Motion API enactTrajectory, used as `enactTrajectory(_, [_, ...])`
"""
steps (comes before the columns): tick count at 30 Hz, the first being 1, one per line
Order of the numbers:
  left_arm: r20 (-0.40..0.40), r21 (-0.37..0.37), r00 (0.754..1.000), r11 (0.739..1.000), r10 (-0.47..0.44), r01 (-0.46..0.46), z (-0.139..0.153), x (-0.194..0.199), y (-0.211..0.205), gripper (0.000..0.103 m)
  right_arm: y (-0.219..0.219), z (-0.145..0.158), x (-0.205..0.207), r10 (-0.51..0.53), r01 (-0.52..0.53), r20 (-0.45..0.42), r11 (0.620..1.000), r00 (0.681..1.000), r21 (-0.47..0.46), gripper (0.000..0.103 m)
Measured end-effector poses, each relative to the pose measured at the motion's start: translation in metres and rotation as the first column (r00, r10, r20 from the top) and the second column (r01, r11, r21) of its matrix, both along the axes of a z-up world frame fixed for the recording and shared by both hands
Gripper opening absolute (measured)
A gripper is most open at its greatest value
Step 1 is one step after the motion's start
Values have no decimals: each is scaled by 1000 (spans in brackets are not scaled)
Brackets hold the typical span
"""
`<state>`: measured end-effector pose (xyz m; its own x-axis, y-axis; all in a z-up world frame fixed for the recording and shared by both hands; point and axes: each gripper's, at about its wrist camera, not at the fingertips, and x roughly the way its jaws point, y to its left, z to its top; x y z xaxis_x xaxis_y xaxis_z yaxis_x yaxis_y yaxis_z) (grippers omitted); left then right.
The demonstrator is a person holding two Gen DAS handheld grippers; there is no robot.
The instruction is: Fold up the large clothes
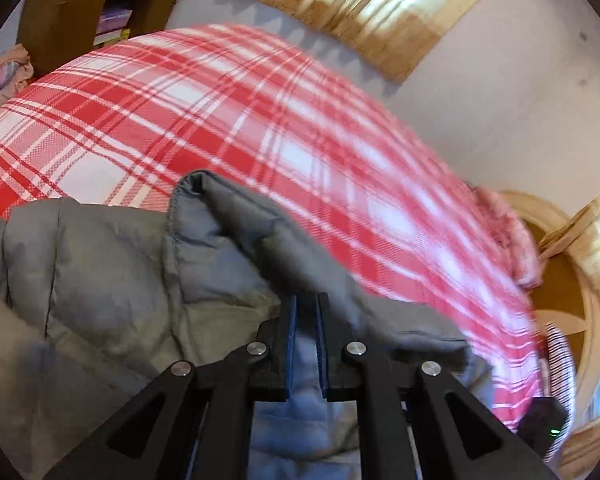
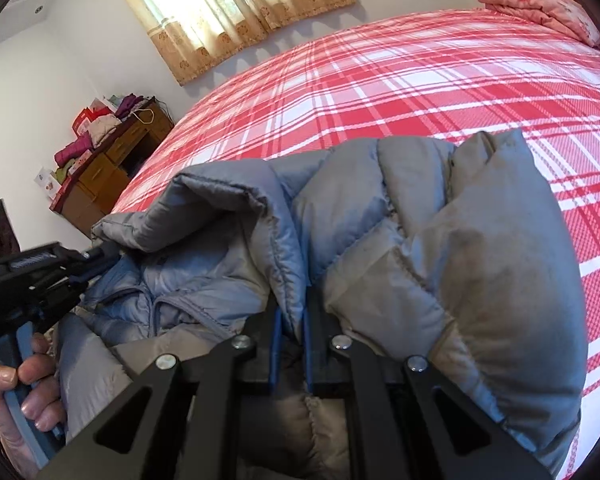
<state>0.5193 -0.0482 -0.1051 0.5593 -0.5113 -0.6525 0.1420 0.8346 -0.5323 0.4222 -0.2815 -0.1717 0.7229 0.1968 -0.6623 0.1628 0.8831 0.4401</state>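
My right gripper (image 2: 291, 320) has its jaws pinched on a stitched edge of the grey puffer jacket (image 2: 440, 248), the fabric running up between the blue pads (image 2: 276, 336); my left gripper (image 1: 305, 312) likewise has its jaws nearly together on a fold of the same jacket (image 1: 112, 264), a padded flap (image 1: 216, 216) rising just beyond the tips. I judge the two pinches sit on separate edges so the bulky garment can be carried and spread rather than bunched. The jacket hangs and heaps between the two tools at the near side of the bed (image 2: 400, 92), over its red-and-white plaid cover, not yet laid flat. In the right wrist view, the person's hand (image 2: 18, 392) squeezes the left tool's blue handle at the frame's left edge. Beyond stand a wooden dresser (image 2: 112, 168), curtains (image 2: 228, 12) and a pink pillow (image 2: 540, 4).
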Motion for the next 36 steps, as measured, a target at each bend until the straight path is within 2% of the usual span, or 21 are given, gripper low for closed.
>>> enactTrajectory(3, [54, 44, 999, 999, 7, -9, 16, -16, 1, 8, -1, 0, -1, 1, -1, 0, 1000, 1000, 2, 8])
enactTrajectory(5, [88, 114, 995, 992, 48, -58, 23, -24, 7, 9, -1, 0, -1, 1, -1, 0, 1000, 1000, 1, 8])
enactTrajectory(7, [108, 201, 991, 974, 85, -106, 26, -25, 13, 9, -1, 0, -1, 1, -1, 0, 1000, 1000, -2, 8])
enactTrajectory(8, [105, 210, 990, 971, 91, -111, 23, -22, 15, 9, -2, -1, -1, 1, -1, 1, 1000, 1000, -1, 8])
enactTrajectory(12, [-25, 90, 995, 992, 96, -93, -1, -3, 24, 9, -2, 0, -1, 1, -1, 1, 1000, 1000, -1, 8])
enactTrajectory(14, [-40, 99, 992, 988, 120, -116, -8, 0, 22, 9, -2, 0, -1, 1, -1, 1, 1000, 1000, -1, 8])
enactTrajectory(17, [-92, 120, 990, 989, 103, -91, -18, 9, 14, 9, -2, -1, -1, 1, -1, 2, 1000, 1000, 1, 8])
enactTrajectory(18, [-100, 104, 990, 991, 96, -86, -16, 9, 15, 9, -2, -1, -1, 1, -1, 2, 1000, 1000, 3, 8])
enactTrajectory(20, [-73, 4, 992, 995, 100, -100, -7, 2, 27, 9, -3, -1, -2, 2, -2, 3, 1000, 1000, 8, 8])
enactTrajectory(24, [-98, -92, 991, 991, 90, -99, -5, -2, 45, 10, -4, -1, -3, 3, -4, 6, 1000, 1000, 18, 8])
enactTrajectory(27, [-121, -213, 989, 970, 90, -114, -13, -3, 58, 10, -4, -1, -4, 4, -4, 7, 1000, 1000, 21, 8])
enactTrajectory(28, [-103, -235, 988, 963, 113, -134, -13, -5, 62, 10, -4, -1, -4, 4, -4, 7, 1000, 1000, 20, 8])
enactTrajectory(29, [-78, -226, 989, 964, 126, -140, -11, -7, 64, 10, -4, -1, -4, 4, -4, 7, 1000, 1000, 21, 8])
enactTrajectory(30, [-43, -175, 991, 975, 129, -134, -6, -7, 62, 10, -4, -1, -4, 4, -4, 7, 1000, 1000, 21, 8])
enactTrajectory(31, [-26, -130, 992, 984, 120, -123, -2, -7, 60, 14, -4, -1, -4, 4, -4, 8, 1000, 1000, 22, 8])
enactTrajectory(32, [-31, -116, 994, 987, 106, -109, -1, -7, 59, 38, -4, -1, -4, 4, -4, 8, 1000, 1000, 21, 8])
enactTrajectory(33, [-34, -140, 997, 987, 72, -76, 0, -8, 58, 73, -4, -1, -4, 4, -4, 8, 1000, 1000, 21, 8])
enactTrajectory(34, [-29, -180, 999, 983, 41, -45, 2, -9, 58, 88, -4, -1, -4, 4, -5, 8, 1000, 1000, 23, 8])
enactTrajectory(35, [-20, -210, 999, 977, 27, -30, 4, -9, 58, 101, -4, -1, -5, 4, -5, 8, 1000, 1000, 23, 8])
enactTrajectory(36, [-14, -235, 1000, 972, 26, -28, 7, -10, 59, 101, -4, -1, -5, 4, -5, 8, 1000, 1000, 24, 8])
